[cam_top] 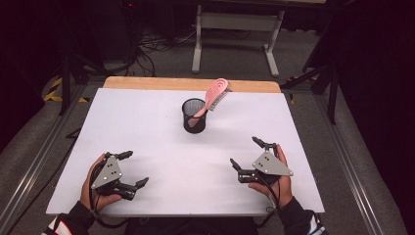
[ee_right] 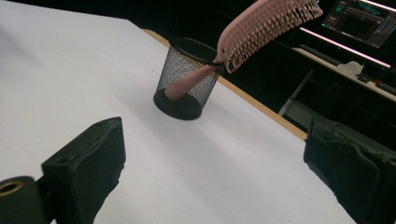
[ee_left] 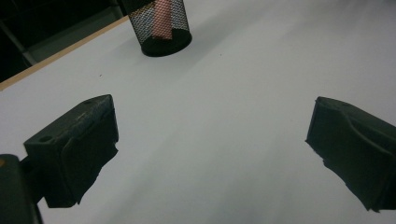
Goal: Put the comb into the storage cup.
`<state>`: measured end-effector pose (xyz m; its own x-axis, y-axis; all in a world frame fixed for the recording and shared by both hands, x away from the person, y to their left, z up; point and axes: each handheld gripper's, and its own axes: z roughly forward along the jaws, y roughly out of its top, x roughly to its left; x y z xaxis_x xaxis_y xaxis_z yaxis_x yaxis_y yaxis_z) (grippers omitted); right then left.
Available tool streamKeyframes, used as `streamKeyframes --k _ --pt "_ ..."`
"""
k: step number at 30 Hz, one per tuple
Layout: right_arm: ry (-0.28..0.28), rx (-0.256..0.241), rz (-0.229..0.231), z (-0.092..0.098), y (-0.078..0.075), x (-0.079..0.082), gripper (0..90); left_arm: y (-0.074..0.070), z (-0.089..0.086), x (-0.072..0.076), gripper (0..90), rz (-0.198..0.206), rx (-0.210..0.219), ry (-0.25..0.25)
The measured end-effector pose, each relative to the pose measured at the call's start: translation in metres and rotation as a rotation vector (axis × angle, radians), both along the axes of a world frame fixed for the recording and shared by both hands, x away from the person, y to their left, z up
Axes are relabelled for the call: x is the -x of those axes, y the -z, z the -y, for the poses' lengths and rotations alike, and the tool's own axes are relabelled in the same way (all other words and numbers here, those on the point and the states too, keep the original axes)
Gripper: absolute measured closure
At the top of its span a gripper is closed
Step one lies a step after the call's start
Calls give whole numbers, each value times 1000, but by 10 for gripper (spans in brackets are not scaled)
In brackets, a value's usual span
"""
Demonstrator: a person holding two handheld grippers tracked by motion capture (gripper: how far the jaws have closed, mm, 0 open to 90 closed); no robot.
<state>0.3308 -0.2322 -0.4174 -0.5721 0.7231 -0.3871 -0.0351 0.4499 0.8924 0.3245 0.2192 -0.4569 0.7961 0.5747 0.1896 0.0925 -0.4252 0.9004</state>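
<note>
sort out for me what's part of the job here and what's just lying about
Part of the job:
- pink hairbrush, handle down in the cup, head leaning over the rim
- black mesh cup holding it
- left gripper and right gripper, both open, apart from the cup

Just lying about:
- white table they work on
- grey desk frame on the floor beyond
- monitor in the background

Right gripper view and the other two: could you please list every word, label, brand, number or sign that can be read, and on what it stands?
None can be read.
Lit monitor screen behind the table: coloured lines and marks, too small and blurred to read.
Black mesh cup, pink plastic hairbrush, white table top, left gripper, right gripper: no print visible.
</note>
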Motion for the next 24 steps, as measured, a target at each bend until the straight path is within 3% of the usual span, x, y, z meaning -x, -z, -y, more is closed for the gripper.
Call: streamKeyframes --k 7,18,24 --pt "23 -15 -22 12 7 4 55 0 1 0 31 0 2 2" --pt "71 3 -50 33 22 7 39 0 2 1 31 3 1 2" --pt "95 -17 -64 47 25 11 36 0 2 0 31 1 3 0"
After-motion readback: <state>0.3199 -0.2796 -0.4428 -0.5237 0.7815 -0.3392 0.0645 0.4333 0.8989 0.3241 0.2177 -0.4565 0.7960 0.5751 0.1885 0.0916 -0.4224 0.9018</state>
